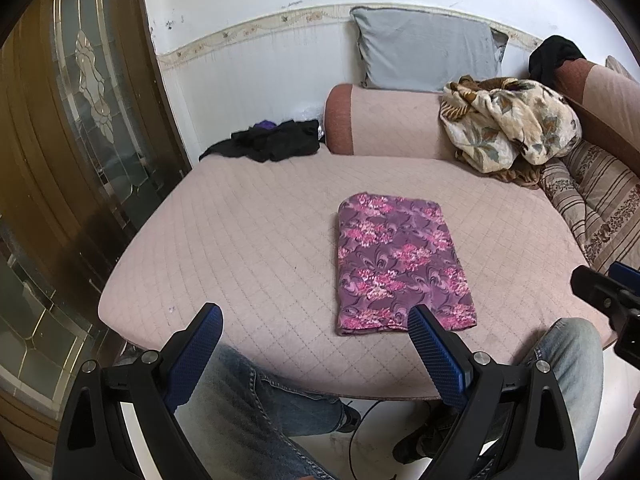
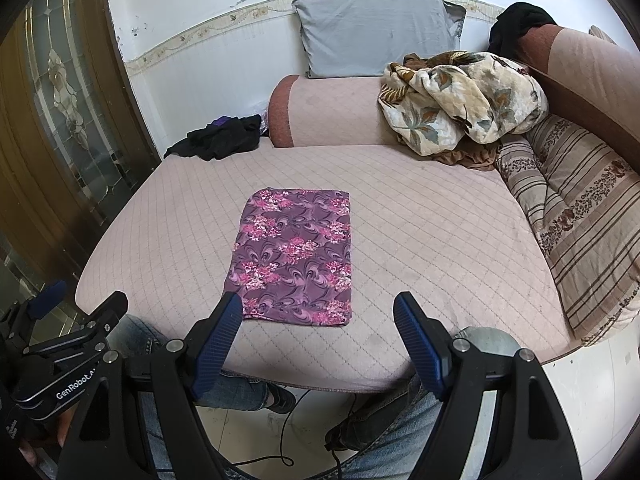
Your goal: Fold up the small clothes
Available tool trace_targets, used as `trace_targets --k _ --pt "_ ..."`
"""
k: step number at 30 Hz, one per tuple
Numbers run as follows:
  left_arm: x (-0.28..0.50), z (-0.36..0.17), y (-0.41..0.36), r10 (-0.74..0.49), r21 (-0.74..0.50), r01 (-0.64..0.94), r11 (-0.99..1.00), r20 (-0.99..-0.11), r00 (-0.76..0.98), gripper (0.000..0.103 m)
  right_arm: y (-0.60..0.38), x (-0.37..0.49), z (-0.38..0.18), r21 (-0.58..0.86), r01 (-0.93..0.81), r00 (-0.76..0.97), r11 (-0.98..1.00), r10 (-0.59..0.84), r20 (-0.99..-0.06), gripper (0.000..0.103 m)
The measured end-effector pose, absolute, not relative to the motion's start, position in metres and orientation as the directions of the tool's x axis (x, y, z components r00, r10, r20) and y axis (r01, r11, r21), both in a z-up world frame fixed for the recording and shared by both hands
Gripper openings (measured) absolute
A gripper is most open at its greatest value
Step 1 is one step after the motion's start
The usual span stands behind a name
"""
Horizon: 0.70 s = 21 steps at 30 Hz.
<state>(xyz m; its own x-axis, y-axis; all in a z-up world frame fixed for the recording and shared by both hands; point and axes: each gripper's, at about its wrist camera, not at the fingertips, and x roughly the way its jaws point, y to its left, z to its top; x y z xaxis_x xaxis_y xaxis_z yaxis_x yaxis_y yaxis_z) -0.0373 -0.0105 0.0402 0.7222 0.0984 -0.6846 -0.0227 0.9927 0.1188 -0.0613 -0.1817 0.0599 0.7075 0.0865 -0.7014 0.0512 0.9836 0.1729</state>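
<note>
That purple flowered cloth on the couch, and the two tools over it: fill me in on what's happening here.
A person in jeans is folding small clothes with a hand-held gripper in each hand. The purple floral cloth lies folded into a neat rectangle on the pink quilted sofa seat. Neither tool touches it: the left hand-held gripper and the right hand-held gripper both hover open near the cloth's near edge. A crumpled pile of black clothes waits at the far left corner.
</note>
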Motion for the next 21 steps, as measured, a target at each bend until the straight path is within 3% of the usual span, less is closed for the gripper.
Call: trace_targets --k 7,19,21 --pt "-0.023 0.026 -0.007 0.093 0.112 -0.02 0.994 -0.709 0.699 0.096 -0.181 -0.039 0.046 0.166 0.05 0.675 0.985 0.09 -0.733 0.077" --pt "0.003 0.015 -0.013 0.015 0.123 0.087 0.989 -0.655 0.755 0.096 -0.176 -0.008 0.032 0.159 0.039 0.653 0.986 0.095 -0.751 0.077" --pt "0.023 0.001 -0.013 0.053 0.172 0.082 0.982 -0.663 0.747 0.096 -0.179 0.002 0.023 0.164 0.037 0.647 0.986 0.101 -0.756 0.077"
